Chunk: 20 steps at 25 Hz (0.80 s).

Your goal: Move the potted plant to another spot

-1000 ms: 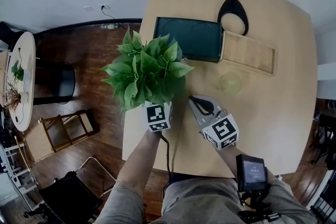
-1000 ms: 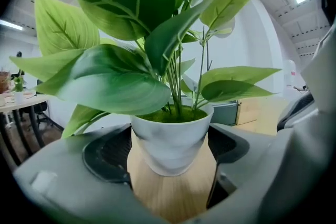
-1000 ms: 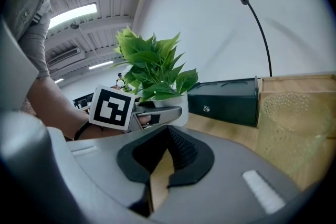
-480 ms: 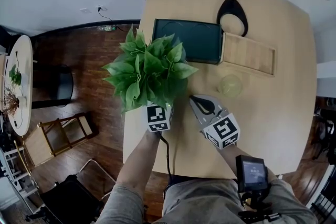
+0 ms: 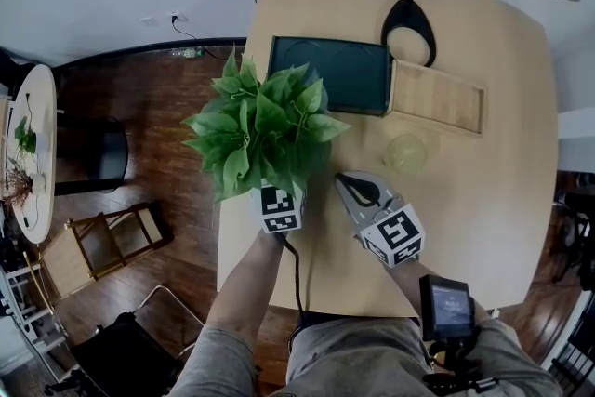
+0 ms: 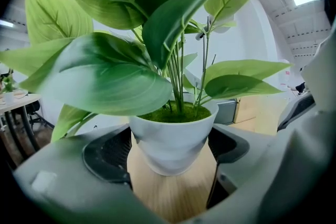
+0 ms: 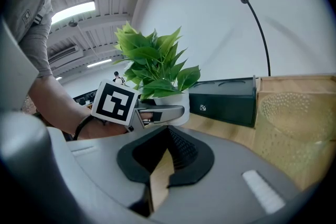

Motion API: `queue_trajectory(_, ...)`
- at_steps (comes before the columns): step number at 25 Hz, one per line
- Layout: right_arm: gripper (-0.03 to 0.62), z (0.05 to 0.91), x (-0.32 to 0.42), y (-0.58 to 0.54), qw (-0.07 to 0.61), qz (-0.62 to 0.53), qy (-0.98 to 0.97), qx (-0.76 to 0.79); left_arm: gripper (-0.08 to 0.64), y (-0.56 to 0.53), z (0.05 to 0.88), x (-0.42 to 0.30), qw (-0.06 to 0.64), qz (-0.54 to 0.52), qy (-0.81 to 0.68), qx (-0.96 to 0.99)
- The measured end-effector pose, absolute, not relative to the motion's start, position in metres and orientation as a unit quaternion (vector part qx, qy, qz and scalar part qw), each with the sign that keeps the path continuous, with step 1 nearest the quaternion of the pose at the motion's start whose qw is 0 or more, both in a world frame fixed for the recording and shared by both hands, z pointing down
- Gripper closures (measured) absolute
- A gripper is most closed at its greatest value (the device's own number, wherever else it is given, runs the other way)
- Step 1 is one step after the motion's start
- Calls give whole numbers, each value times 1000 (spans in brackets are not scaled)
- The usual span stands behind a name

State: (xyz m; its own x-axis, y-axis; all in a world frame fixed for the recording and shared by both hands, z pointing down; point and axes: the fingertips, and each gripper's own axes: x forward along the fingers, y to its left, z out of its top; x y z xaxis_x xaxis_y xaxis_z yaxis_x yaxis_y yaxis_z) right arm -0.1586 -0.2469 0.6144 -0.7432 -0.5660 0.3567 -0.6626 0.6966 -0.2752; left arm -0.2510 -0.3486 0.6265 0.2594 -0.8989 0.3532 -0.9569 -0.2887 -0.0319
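Nothing is shifting since a second ago: potted plant (image 5: 265, 130) is standing near the table's (image 5: 465, 200) left edge. Left gripper (image 6: 170, 157) is holding its jaws wide, pads pressing the white pot (image 6: 170, 139). Overhead, leaves are hiding pot and jaws. Right gripper (image 5: 358, 191) is waiting just beside, jaws nearly together, gripping nothing.

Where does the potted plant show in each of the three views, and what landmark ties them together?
Head view: plant left of centre, at the left edge of the table.
Left gripper view: plant at centre, pot low, leaves filling the top.
Right gripper view: plant up and left of centre.
Shared landmark: the dark box just behind the plant, to its right in the right gripper view; a corner peeks right of the pot in the left gripper view.
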Motion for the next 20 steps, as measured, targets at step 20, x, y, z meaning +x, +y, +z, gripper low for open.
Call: queue_trajectory(20,586,616,-164,-251,125,192,-909,349,118,-342,617,-258,72,135,-580,800)
